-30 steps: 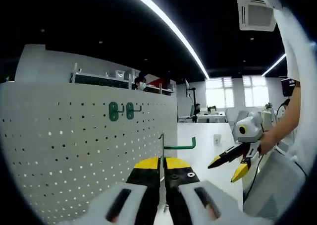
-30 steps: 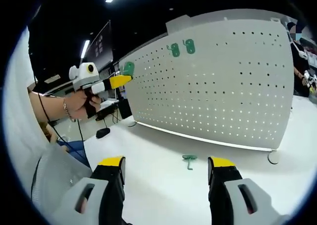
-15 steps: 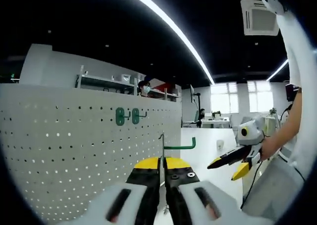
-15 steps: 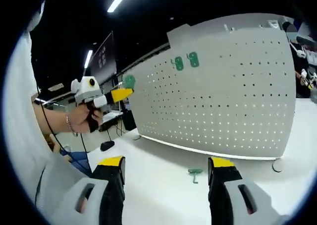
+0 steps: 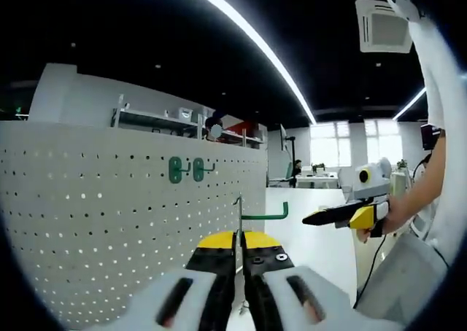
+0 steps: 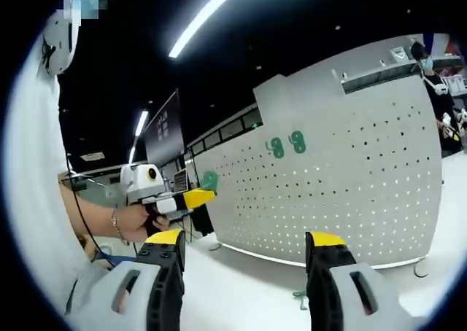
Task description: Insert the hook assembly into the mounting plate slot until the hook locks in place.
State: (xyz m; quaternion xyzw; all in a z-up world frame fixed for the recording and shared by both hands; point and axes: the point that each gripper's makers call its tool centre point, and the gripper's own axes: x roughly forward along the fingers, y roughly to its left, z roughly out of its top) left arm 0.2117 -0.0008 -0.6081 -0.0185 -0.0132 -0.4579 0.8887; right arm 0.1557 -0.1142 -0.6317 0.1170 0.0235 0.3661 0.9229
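- Left gripper (image 5: 239, 252), yellow-tipped black jaws clenched on a green metal hook assembly (image 5: 257, 215) with a thin upright plate and a bent arm pointing right, held up in the air in front of the white perforated pegboard mounting plate (image 5: 109, 222).
- Same hook seen in the right gripper view as a green plate (image 6: 210, 181) at the tip of the left gripper, just short of the pegboard's near edge; contact cannot be told.
- Two more green hooks (image 5: 184, 169) already hung side by side high on the pegboard.
- Right gripper (image 6: 246, 245) released, jaws wide apart, nothing between them, raised over the white tabletop (image 6: 241, 291).
- One small green hook (image 6: 299, 298) lying loose on the tabletop near the foot of the pegboard.
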